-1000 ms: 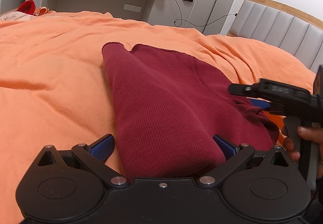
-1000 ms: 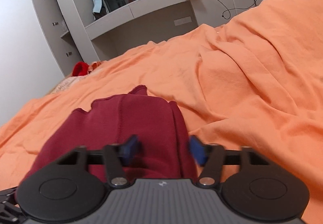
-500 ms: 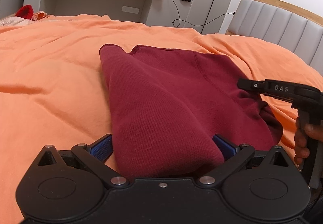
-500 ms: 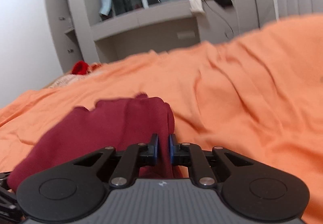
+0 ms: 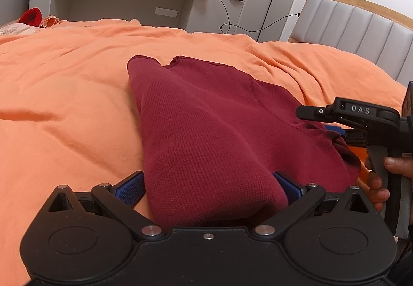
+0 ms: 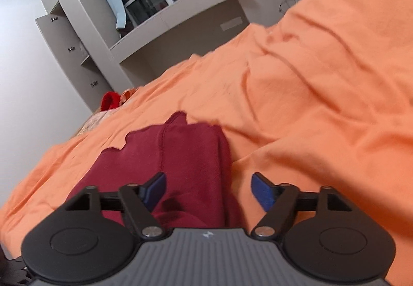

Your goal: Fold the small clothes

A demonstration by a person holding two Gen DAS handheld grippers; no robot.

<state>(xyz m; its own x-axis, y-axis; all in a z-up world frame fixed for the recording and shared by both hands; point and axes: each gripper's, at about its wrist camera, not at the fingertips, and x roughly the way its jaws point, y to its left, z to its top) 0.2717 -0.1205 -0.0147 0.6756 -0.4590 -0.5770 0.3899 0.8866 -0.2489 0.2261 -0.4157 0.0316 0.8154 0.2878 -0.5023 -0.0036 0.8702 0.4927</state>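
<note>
Your left gripper [image 5: 209, 184] stands wide, with the folded end of the maroon top [image 5: 206, 131] bulging between its pads; whether they press on it, I can't tell. The top lies mid-bed on the orange sheet [image 5: 64, 95]. It's a soft, light, limp knit, likely to sag and slide, so take it at a thick folded edge. Your right gripper [image 6: 208, 189] is opening, cloth between the pads, neither pressing.
</note>
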